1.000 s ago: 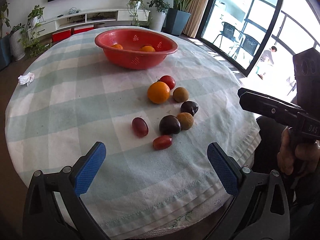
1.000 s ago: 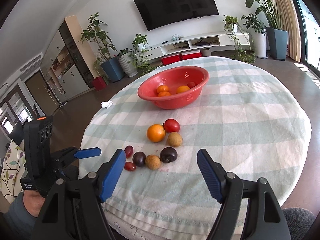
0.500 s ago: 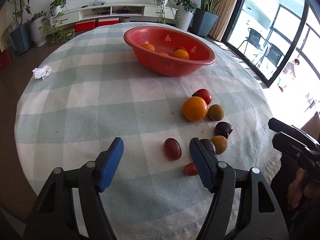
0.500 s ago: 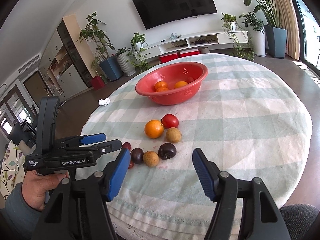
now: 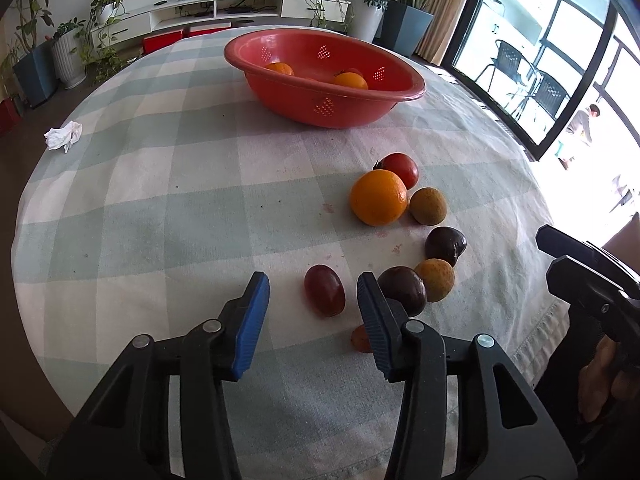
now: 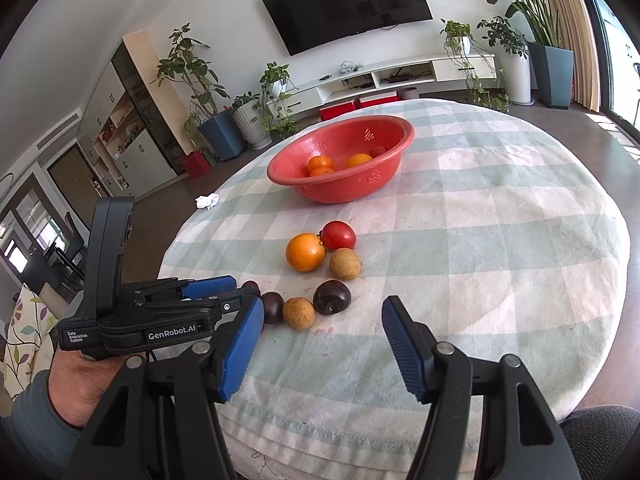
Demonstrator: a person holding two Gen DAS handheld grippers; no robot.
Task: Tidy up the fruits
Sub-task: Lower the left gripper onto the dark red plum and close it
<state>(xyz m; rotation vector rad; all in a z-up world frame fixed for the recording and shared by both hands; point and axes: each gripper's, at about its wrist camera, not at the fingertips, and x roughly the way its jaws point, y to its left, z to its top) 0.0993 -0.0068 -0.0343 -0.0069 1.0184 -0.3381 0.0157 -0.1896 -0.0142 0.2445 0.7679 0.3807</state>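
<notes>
Left claw (image 5: 312, 312) hovers low over the counter (image 5: 160, 208), blue pads apart, nothing held; the dark red oval fruit (image 5: 324, 295) lies just ahead, between the pad tips but nearer the right pad. Right claw (image 6: 322, 344) also spread wide and empty, hanging back at the near counter edge.

Risks, as I judge them:
- The left claw's right pad sits just beside the dark purple fruit (image 5: 403, 289) and partly covers the small red fruit (image 5: 361, 339). Closing from here could knock either one or pinch it along with the target.
- The target is smooth, rounded and probably soft. An off-centre squeeze could squirt it out sideways; a hard squeeze could bruise it.
- Loose round fruit near the counter edge could roll off if bumped.
- The two claws are close together; the right one could crowd the left one's lift.

Looks, big to small:
- Red basket (image 5: 324, 80), far ahead of the left claw, perforated walls, already holds oranges plus something red.
- Orange (image 5: 378, 197), ahead and right, touching the red tomato (image 5: 400, 168).
- Two tan-brown round fruits (image 5: 428, 205) and (image 5: 436, 279), with a dark glossy plum-like fruit (image 5: 445, 240) between them.
- The loose fruit forms a tight cluster to the right of the left claw.
- Checked cloth shows faint pinkish stains by the cluster.
</notes>
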